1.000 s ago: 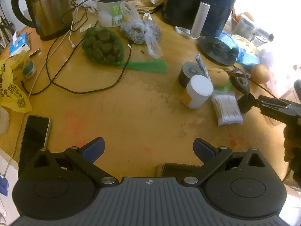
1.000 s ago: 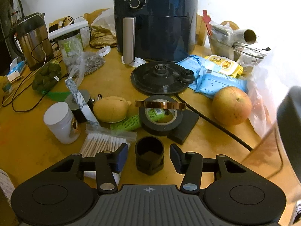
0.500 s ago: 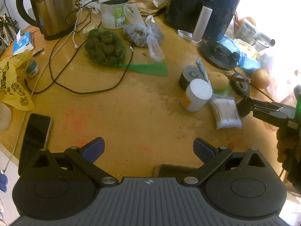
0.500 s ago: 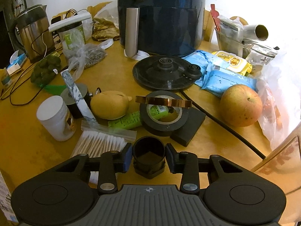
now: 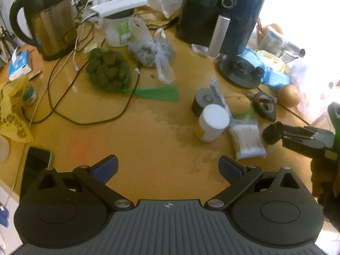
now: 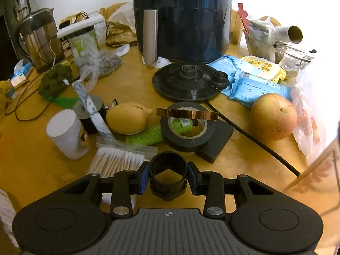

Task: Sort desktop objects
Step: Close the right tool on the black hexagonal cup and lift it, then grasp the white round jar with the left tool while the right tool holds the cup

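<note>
My right gripper (image 6: pixel 167 178) is shut on a small black cylindrical holder (image 6: pixel 167 175) with a hexagonal base, held just above the wooden table. It also shows in the left wrist view (image 5: pixel 273 135) at the right edge. Just beyond it lie a bag of cotton swabs (image 6: pixel 119 162), a black tape roll (image 6: pixel 187 130) with a copper tape ring (image 6: pixel 187 114) on it, a white jar (image 6: pixel 67 133), a yellow lemon-shaped object (image 6: pixel 127 118) and an apple (image 6: pixel 273 115). My left gripper (image 5: pixel 167 167) is open and empty over bare table.
A black air fryer (image 6: pixel 182 17), kettle base (image 6: pixel 189 81) and wipes packs (image 6: pixel 259 85) stand at the back right. A steel kettle (image 5: pixel 48 17), green net bag (image 5: pixel 108 70), cables (image 5: pixel 63 97), a phone (image 5: pixel 35 170) and a yellow bag (image 5: pixel 10 110) lie on the left.
My right gripper closed on the black holder and lifted it slightly. My left gripper stayed open and pulled back a little.
</note>
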Tool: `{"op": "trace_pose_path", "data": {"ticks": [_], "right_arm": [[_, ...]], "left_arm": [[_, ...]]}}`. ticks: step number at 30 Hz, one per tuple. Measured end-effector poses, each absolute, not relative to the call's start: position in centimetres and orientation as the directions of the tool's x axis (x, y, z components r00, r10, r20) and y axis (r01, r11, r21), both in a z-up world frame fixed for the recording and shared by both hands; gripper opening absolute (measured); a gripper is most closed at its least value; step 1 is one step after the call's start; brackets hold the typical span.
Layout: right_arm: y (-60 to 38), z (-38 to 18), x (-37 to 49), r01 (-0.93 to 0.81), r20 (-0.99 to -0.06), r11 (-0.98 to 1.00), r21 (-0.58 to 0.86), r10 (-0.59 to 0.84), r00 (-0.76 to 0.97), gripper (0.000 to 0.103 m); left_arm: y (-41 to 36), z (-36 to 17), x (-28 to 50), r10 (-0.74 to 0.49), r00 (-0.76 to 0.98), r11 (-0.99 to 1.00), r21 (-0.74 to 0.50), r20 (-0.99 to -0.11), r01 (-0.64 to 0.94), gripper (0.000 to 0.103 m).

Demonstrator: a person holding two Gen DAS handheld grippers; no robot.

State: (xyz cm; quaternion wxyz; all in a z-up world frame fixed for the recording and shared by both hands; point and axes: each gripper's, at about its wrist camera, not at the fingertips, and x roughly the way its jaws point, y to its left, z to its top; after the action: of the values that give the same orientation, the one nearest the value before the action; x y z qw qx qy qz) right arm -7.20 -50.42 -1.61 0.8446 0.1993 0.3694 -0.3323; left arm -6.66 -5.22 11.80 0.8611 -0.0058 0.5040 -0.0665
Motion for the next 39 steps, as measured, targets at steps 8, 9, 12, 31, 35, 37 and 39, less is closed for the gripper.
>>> {"op": "trace_pose_path", "data": {"ticks": [8,9,12,31,35,37,39], "right_arm": [[-48.0,0.7,-9.4,0.730,-0.740,0.669,0.141,-0.418,0.526,0.040],[-47.6,1.0,-9.8,0.734,-0.738,0.663,0.144,-0.422,0.526,0.040],[-46.7,1.5,-10.7,0.752,-0.737,0.642,0.150,-0.435,0.518,0.040],[-38.5,4.4,-16.8,0.892,-0.753,0.413,0.183,-0.525,0.397,0.041],[-37.3,4.9,-17.4,0.902,-0.747,0.382,0.200,-0.536,0.393,0.041],[-36.9,5.1,-17.6,0.906,-0.746,0.374,0.196,-0.543,0.386,0.041],[-36.6,5.3,-17.7,0.910,-0.745,0.365,0.196,-0.548,0.381,0.041]], "left_arm": [[-7.2,12.1,-5.3,-0.167,0.500,0.976,-0.071,-0.850,0.206,0.103],[-7.4,12.2,-5.2,-0.176,0.501,0.973,-0.072,-0.847,0.221,0.103],[-8.0,12.2,-4.9,-0.208,0.502,0.959,-0.076,-0.839,0.272,0.103],[-9.5,11.9,-4.2,-0.302,0.513,0.881,-0.030,-0.804,0.473,0.103],[-9.9,11.4,-4.1,-0.317,0.520,0.865,-0.017,-0.793,0.502,0.102],[-10.2,11.1,-3.9,-0.330,0.523,0.856,-0.015,-0.786,0.517,0.101],[-10.5,10.7,-3.6,-0.336,0.516,0.850,-0.017,-0.788,0.526,0.091]]}}
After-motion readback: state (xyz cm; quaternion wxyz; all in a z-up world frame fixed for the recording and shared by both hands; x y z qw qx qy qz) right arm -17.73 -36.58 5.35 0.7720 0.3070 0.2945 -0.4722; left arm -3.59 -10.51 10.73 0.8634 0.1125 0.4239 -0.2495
